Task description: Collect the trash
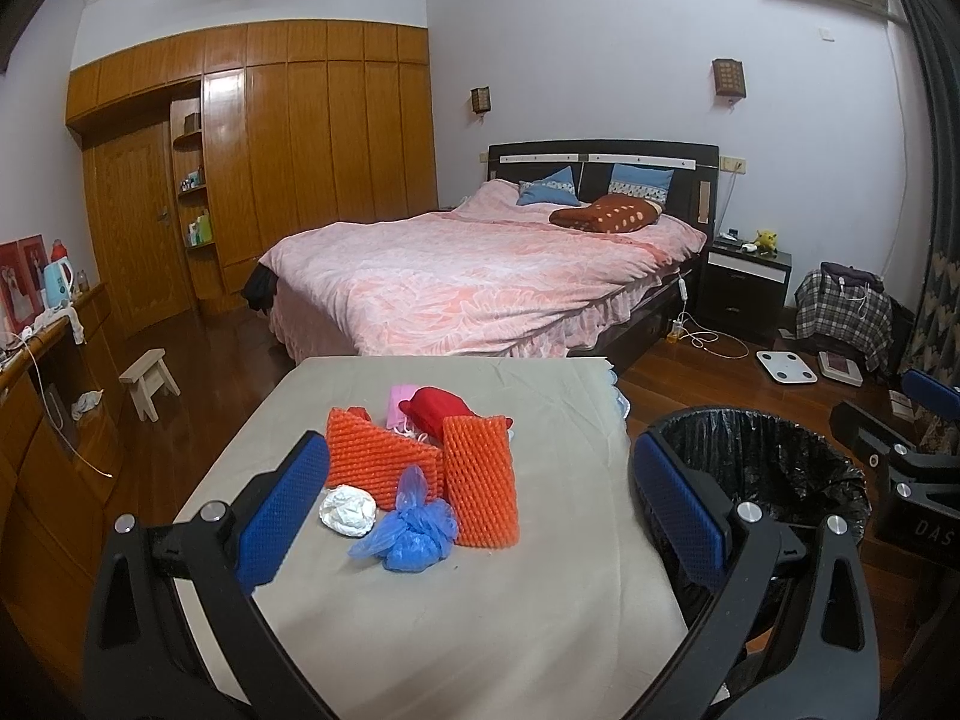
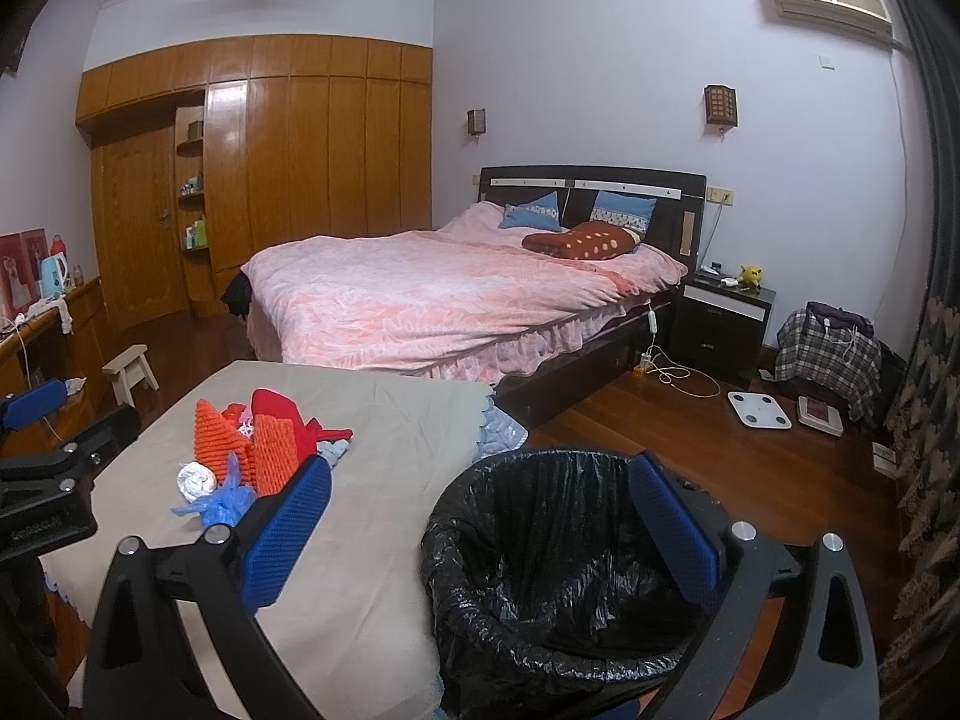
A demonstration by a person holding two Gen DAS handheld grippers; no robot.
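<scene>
A pile of trash lies on the grey-clothed table [image 1: 480, 630]: two orange foam nets [image 1: 378, 462] [image 1: 480, 480], a crumpled white paper [image 1: 347, 510], a blue plastic bag [image 1: 414, 531], a red cloth piece [image 1: 441, 408] and a pink item [image 1: 401, 402]. My left gripper [image 1: 480, 447] hangs open just before the pile, holding nothing. A bin with a black liner [image 2: 558, 552] stands on the floor right of the table. Over the bin's near rim my right gripper [image 2: 480, 465] is open and empty. The pile [image 2: 264, 450] lies to its left.
A bed with a pink cover [image 1: 480, 276] stands behind the table. A small wooden stool [image 1: 150, 381] and a sideboard [image 1: 36, 420] are at the left. A white scale [image 2: 759, 411], cables and a plaid bag [image 2: 828, 354] lie on the floor to the right.
</scene>
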